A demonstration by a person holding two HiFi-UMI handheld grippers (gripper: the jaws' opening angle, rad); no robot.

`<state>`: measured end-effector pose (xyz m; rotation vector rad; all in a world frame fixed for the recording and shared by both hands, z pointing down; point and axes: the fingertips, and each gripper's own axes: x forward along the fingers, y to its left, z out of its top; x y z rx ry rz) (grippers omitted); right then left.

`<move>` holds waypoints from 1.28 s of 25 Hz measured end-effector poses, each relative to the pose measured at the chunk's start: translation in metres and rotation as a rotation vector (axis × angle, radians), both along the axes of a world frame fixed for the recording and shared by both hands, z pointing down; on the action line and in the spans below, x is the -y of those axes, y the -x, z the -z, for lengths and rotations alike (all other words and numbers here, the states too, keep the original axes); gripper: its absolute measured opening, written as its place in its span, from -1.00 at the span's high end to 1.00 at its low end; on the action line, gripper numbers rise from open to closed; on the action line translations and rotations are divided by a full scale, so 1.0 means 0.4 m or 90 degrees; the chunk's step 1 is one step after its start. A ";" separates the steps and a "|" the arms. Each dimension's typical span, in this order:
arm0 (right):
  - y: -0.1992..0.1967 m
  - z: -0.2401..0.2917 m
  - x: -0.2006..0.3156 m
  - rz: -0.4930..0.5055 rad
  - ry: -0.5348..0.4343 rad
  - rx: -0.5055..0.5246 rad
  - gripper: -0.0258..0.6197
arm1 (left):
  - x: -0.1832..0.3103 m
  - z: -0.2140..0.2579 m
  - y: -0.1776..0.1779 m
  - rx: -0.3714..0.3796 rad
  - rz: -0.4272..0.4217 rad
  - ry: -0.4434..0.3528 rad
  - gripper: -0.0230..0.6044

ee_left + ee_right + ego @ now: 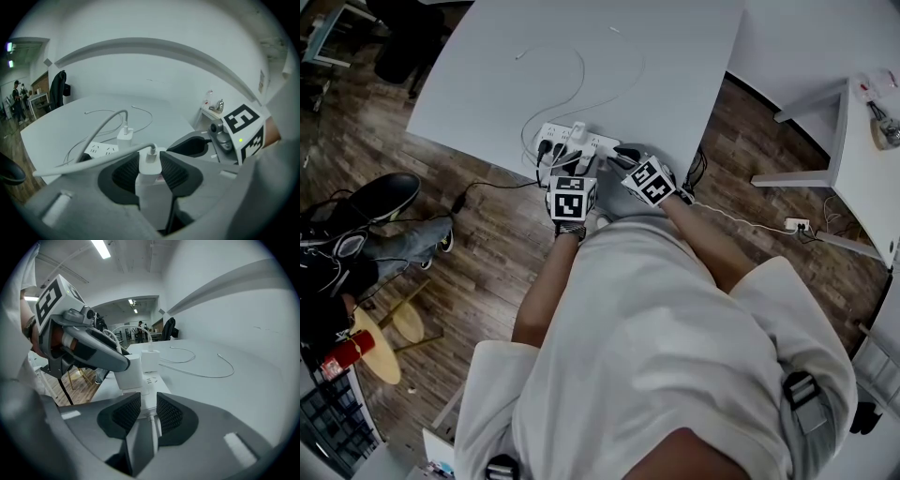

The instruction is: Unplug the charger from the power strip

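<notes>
Broadly, a white table point(487, 75) fills the upper part of the head view, and everything of interest sits at its near edge, just in front of the person. A white power strip point(605, 143) lies along that edge, with dark plugs seated toward its left end.

Both grippers point down at the strip, side by side and close together. The right gripper point(148, 399) is clenched on the strip's right end, its ribbed pads pressing the two sides where the strip's own cord point(152, 420) leaves it. The left gripper point(151, 161) is closed on the white charger point(127, 373), pads against its two flat sides.

That charger stands upright on the strip near its middle, a white lead plugged into its top. Whether its prongs are fully seated cannot be made out. A second white charger point(151, 362) stands on the strip just beyond it, also with a lead in its top. Thin white cables point(572, 89) loop loosely from there across the table toward its far edge.
</notes>
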<state>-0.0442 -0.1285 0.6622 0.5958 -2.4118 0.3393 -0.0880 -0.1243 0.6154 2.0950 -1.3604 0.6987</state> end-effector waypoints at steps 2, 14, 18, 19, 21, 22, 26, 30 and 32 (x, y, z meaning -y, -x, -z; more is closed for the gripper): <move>-0.001 -0.003 -0.003 0.002 0.002 -0.004 0.59 | 0.002 0.001 0.007 -0.038 0.022 0.005 0.48; 0.006 0.007 -0.005 0.012 -0.006 0.001 0.59 | -0.004 0.008 -0.009 0.062 -0.037 -0.010 0.48; 0.004 0.001 0.000 0.007 -0.002 -0.003 0.59 | -0.001 0.003 -0.005 0.035 -0.022 -0.004 0.48; 0.004 0.000 -0.001 0.006 0.000 -0.002 0.59 | 0.000 0.003 -0.001 0.011 -0.009 -0.001 0.48; 0.005 0.003 -0.002 0.005 -0.001 -0.001 0.59 | -0.001 0.004 0.009 -0.041 0.022 0.004 0.48; 0.006 0.006 -0.003 0.005 -0.003 0.001 0.59 | -0.002 0.006 0.013 -0.065 0.036 0.006 0.47; 0.007 0.010 -0.003 0.010 -0.004 -0.001 0.59 | -0.002 0.010 0.017 -0.083 0.040 0.003 0.47; 0.003 -0.002 -0.005 0.009 0.001 -0.004 0.59 | -0.002 0.009 -0.001 0.015 -0.019 -0.010 0.48; 0.002 0.002 -0.006 0.008 0.000 -0.004 0.59 | -0.006 0.009 -0.007 0.044 -0.036 -0.011 0.48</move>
